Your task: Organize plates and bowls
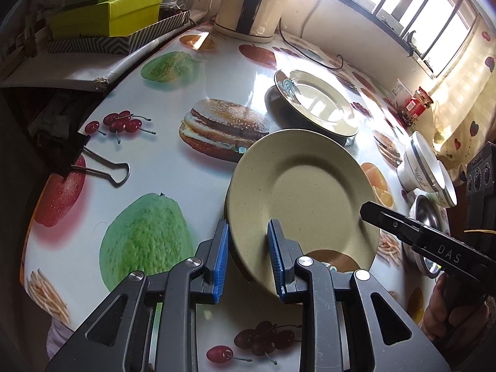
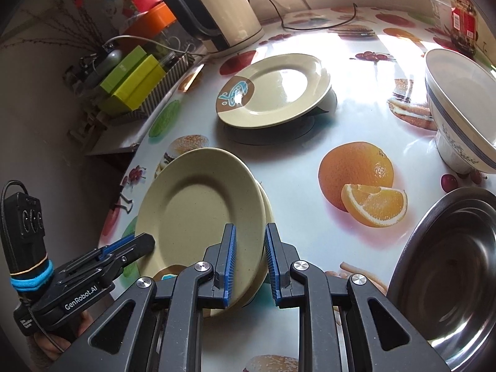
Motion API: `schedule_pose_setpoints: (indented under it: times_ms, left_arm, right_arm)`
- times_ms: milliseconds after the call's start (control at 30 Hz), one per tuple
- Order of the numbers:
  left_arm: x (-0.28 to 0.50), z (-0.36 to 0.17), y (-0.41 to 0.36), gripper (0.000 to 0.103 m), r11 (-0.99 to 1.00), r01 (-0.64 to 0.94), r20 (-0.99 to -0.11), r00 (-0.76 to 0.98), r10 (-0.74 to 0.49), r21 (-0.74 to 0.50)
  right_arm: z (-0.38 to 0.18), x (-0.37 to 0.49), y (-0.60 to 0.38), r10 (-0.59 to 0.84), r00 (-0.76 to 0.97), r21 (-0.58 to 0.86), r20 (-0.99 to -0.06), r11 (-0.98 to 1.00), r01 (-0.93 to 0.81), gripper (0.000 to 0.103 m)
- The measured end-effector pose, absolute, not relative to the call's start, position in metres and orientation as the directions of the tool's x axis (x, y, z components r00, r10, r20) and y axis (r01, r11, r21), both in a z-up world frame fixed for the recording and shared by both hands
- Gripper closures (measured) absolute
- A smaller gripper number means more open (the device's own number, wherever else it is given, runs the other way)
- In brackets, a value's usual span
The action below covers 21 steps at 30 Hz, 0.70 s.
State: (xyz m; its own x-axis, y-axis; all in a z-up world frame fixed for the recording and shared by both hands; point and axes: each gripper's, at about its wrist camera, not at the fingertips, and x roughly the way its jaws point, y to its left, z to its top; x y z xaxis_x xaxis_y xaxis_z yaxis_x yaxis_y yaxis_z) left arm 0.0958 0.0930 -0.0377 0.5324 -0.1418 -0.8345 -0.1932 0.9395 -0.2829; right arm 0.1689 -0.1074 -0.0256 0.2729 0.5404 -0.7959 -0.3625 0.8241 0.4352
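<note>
Two stacked beige plates (image 1: 297, 192) (image 2: 198, 214) hang tilted between both grippers over the fruit-print table (image 1: 161, 167). My left gripper (image 1: 248, 248) is shut on their left rim, blue pads on either side of the edge; the right wrist view shows it at lower left (image 2: 139, 245). My right gripper (image 2: 251, 257) is shut on the opposite rim, and its black finger (image 1: 372, 210) enters the left wrist view from the right. A third beige plate with a brown and blue motif (image 1: 316, 105) (image 2: 272, 90) rests farther back on something dark.
Two nested white bowls with blue bands (image 1: 424, 167) (image 2: 458, 108) and a steel bowl (image 2: 449, 279) (image 1: 424, 217) stand to the right. A cream kettle (image 1: 248, 6) (image 2: 223, 9) with its cord is at the back. Green boxes (image 1: 108, 12) and a binder clip (image 1: 102, 167) lie at the left.
</note>
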Motion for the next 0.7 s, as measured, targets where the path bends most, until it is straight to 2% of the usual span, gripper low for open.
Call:
schedule_pose_setpoints:
  times_ms: [700]
  left_arm:
    - [0.0975,-0.0376,0.0907,0.077,0.943,-0.196,-0.840,0.526,-0.130,-0.269]
  right_arm:
    - [-0.0279,0.1702,-0.1083,0.529,0.282,0.425,-0.800,0.833,-0.354,0.082]
